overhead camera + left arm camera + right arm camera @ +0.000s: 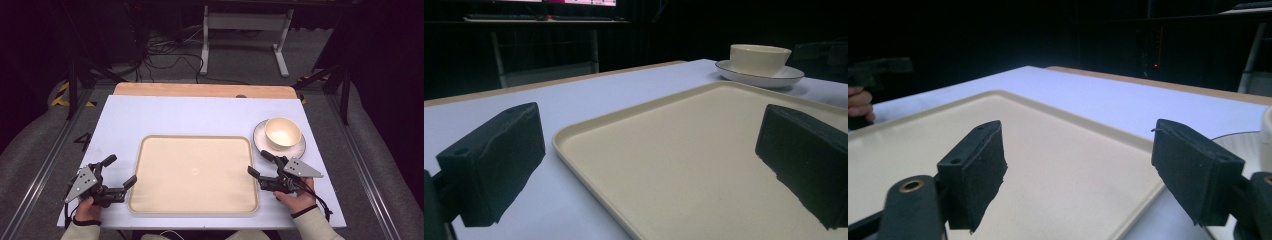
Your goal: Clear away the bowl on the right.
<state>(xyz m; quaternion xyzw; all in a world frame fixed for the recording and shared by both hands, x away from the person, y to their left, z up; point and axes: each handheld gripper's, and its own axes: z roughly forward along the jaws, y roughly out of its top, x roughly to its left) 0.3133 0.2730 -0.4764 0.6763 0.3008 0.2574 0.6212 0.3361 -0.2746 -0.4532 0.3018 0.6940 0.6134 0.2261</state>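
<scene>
A cream tray [150,200] lies flat in the middle of the white table, with nothing on it. A cream bowl [282,132] stands on a white saucer [300,148] just beyond the tray's far right corner. My left gripper [120,171] is open at the tray's left edge, jaws wide apart and nothing between them. My right gripper [260,163] is open at the tray's right edge, just short of the saucer. In the left gripper view the tray [684,165] runs toward the bowl [758,59]. The right gripper view has the tray [1058,165] between its pads and the saucer's edge [1238,142] at right.
The white table top [200,115] has a wooden strip [200,90] along its far edge. Beyond it are a white stand's legs [205,45], cables on the floor and dark frame posts. The person's other hand [860,105] is at far left in the right gripper view.
</scene>
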